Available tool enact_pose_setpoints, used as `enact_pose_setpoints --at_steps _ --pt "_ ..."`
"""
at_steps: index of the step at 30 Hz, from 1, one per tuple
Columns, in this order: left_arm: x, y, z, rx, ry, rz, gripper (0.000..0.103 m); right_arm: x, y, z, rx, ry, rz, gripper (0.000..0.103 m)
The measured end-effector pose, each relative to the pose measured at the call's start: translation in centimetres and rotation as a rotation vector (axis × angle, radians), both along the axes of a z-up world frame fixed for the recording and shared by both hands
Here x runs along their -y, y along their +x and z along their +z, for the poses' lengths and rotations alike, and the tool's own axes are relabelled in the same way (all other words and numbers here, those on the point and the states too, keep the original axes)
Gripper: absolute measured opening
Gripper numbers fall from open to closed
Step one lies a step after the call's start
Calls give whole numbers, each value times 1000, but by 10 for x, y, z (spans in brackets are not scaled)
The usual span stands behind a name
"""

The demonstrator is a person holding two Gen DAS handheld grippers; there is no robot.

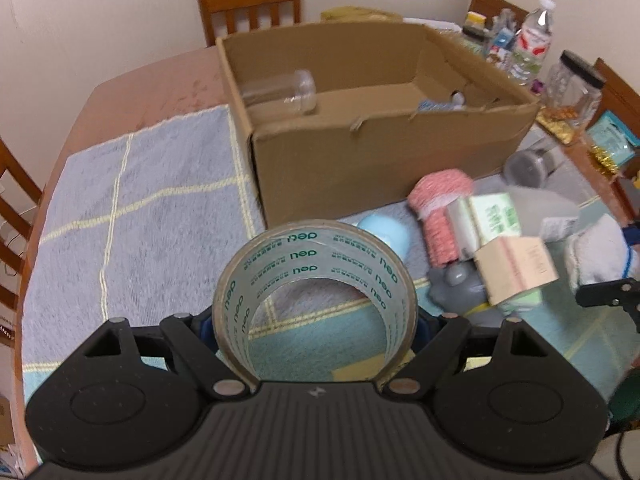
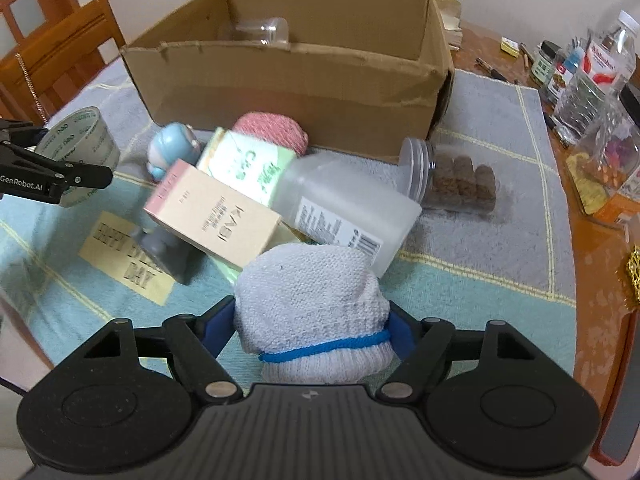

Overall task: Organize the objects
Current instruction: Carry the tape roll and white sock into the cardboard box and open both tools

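My left gripper (image 1: 316, 320) is shut on a roll of clear packing tape (image 1: 316, 256), held above the towel in front of the open cardboard box (image 1: 360, 160). The tape also shows in the right wrist view (image 2: 76, 140). My right gripper (image 2: 312, 328) is shut on a rolled white sock with a blue stripe (image 2: 312, 300). Ahead of it lies a pile: a beige carton (image 2: 216, 216), a green-white pack (image 2: 244, 164), a frosted bottle (image 2: 344, 208), a pink yarn ball (image 2: 272, 132), a blue figurine (image 2: 172, 148) and a grey figurine (image 2: 168, 252).
The box holds a clear jar (image 1: 280, 90) and a small item at its right end (image 1: 440, 104). A jar of brown pieces (image 2: 452, 180) lies on the towel (image 1: 140, 200). Bottles and jars (image 2: 592, 80) crowd the table's right edge. Wooden chairs (image 1: 248, 0) surround the table.
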State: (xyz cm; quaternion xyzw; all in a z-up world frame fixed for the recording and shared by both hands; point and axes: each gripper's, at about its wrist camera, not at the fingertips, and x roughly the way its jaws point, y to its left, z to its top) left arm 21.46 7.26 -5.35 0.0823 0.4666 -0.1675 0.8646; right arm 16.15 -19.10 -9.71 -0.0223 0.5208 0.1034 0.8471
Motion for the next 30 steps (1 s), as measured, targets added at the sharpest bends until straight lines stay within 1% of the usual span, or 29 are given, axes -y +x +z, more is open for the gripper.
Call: enact_pose_setpoints --at_steps 5,12,16,23,27,30 --pt "6 8 25 13 -9 -39 84 -1 8 24 8 22 37 81" --pt "17 25 52 44 -55 -51 84 -3 29 53 51 51 78 81" --pt "25 43 63 73 -58 -37 84 -5 47 67 75 61 80 81" --pt "42 81 71 101 -28 -3 84 -17 92 90 140 43 44 81" --pt "51 107 67 96 -16 -5 84 -21 119 92 147 38 26 81" --pt "56 126 58 81 6 21 84 -20 139 88 139 48 13 81"
